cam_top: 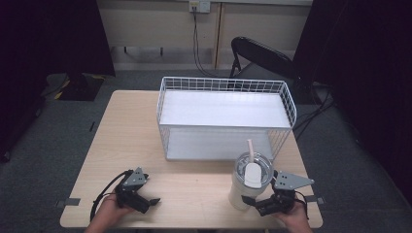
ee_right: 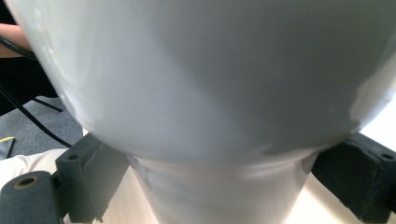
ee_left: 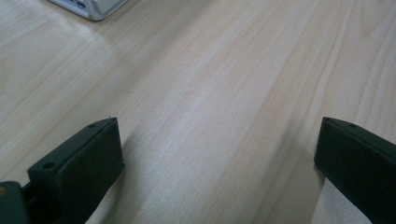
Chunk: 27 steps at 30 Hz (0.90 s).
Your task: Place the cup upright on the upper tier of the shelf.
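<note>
Right gripper (ee_right: 219, 186) has its jaws spread round the narrow base of the white tumbler (cam_top: 244, 187), pads beside the wall; whether they press it I cannot tell. Grasped so low beneath the wide body, lid and straw (cam_top: 250, 146), the cup may tip if lifted. Left gripper (ee_left: 217, 158) gapes empty over bare table (ee_left: 210, 70); wire basket (cam_top: 223, 116) stands beyond

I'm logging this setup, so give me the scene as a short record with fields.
table: light wood table
basket: white wire basket, upright at the far middle, nothing in it
tumbler: white tumbler with lid and straw, upright, near right
left tool: left tool open over bare wood
right tool: right tool, jaws either side of the tumbler's narrow base, contact unclear
</note>
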Each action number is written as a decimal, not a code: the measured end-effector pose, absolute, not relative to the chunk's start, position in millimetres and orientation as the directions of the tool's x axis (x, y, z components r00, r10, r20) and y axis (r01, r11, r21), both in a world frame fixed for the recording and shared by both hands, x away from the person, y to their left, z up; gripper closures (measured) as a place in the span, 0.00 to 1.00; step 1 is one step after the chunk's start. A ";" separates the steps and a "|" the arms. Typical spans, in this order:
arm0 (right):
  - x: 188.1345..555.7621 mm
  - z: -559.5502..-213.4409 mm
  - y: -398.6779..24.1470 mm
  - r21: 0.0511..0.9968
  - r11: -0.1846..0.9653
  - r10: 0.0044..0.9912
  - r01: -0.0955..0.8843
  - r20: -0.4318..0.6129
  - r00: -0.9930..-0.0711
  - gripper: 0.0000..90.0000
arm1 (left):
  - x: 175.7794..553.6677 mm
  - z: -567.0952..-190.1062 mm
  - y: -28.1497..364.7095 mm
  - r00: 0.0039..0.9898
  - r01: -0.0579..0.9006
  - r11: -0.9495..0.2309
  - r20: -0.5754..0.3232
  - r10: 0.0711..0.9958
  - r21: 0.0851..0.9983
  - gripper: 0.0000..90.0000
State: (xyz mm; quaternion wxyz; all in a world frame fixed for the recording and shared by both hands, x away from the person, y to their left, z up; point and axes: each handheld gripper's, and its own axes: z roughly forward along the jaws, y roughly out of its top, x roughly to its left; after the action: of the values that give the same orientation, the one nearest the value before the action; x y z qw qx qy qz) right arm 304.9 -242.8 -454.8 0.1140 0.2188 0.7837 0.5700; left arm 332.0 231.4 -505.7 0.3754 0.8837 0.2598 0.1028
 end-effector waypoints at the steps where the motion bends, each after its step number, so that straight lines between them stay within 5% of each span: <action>1: 304.8 -455.0 -242.5 0.944 0.251 0.475 0.212 0.071 -0.877 0.10 | 332.0 -505.7 231.4 0.844 0.382 -0.583 -0.013 0.536 0.717 0.01; 27: 304.4 -456.2 -232.2 0.947 0.221 0.510 0.232 0.091 -0.856 0.09 | 332.0 -505.7 231.4 0.844 0.382 -0.583 -0.013 0.536 0.717 0.01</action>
State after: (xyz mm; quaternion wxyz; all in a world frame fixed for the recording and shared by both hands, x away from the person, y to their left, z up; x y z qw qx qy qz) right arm 304.4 -232.2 -456.2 0.1206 0.2402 0.7719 0.5761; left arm 332.0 231.4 -505.7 0.3754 0.8838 0.2597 0.1029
